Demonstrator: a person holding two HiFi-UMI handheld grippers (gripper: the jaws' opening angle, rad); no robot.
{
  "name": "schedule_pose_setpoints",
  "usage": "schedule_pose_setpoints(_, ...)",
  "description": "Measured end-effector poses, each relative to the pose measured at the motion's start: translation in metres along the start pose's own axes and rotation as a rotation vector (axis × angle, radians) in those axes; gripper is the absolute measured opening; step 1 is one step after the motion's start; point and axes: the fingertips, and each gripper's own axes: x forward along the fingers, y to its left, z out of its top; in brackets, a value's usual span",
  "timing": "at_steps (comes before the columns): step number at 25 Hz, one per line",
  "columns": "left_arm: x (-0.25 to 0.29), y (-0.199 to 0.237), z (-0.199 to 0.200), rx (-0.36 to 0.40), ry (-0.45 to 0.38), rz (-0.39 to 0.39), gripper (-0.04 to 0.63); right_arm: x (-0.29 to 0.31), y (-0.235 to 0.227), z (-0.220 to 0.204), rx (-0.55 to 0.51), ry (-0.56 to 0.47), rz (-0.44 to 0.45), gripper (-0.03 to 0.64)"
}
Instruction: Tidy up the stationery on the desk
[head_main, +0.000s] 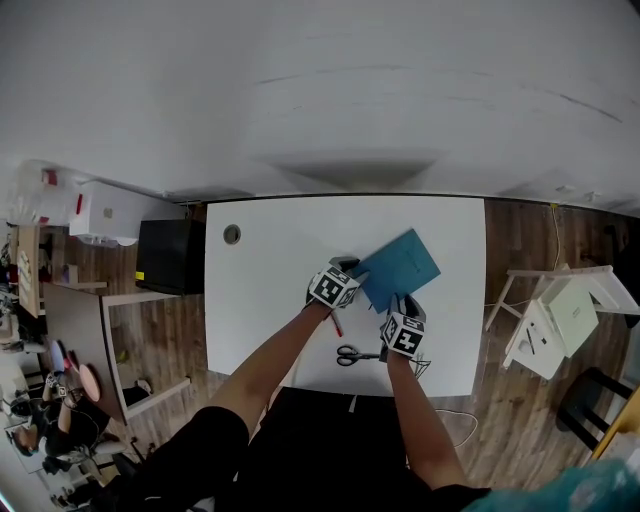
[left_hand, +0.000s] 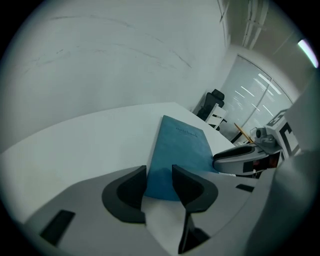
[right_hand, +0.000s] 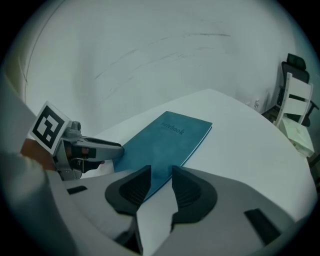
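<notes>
**Item 1. Notebook** (head_main: 398, 268): teal soft cover, closed, cover title upward. It lies flat on the white tabletop (head_main: 270, 250), skewed to the tabletop's edges. Nothing rests on it. Its skew suggests it is not yet squared away.

**Item 2. Left gripper** (left_hand: 159, 174): at the notebook's near short edge, pointing steeply down. The fingers (left_hand: 192, 187) stand apart and released. The notebook's edge shows in the gap between them, but neither pad presses on it.

**Item 3. Right gripper** (right_hand: 160, 176): at the notebook's near corner, on the long-edge side, just beside the left gripper. Its fingers (right_hand: 132, 187) are likewise parted and grip nothing. The cover's corner lies just ahead of the gap.
Probable reason for the paired placement: one tool at each end of the near side gives control of a thin, floppy cover. Either could pinch the edge or nudge the book straight.

**Item 4. Scissors** (head_main: 357, 355): black handles, lying flat, nearer the person than the notebook and apart from it. They appear unsorted.

**Item 5. Red pen** (head_main: 337, 325): between the notebook and the scissors, partly hidden by the left arm.

**Item 6. Cable port** (head_main: 232, 234): a round hole in the tabletop, well to the left of the notebook.
</notes>
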Motion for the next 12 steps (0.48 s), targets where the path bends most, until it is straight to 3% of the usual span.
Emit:
schedule_pose_setpoints(5,-0.0034,0.0073,-0.0002,0.128,0.013,0.056,0.16,0.0011,0.0007,-0.0006,-0.046,-0.002,-0.036,0.135)
schedule_pose_setpoints(12,-0.0047,-0.0003,-0.0061,0.161,0.027,0.003,0.138,0.002,0.0024,-0.0006,-0.094,0.016,-0.081,0.135)
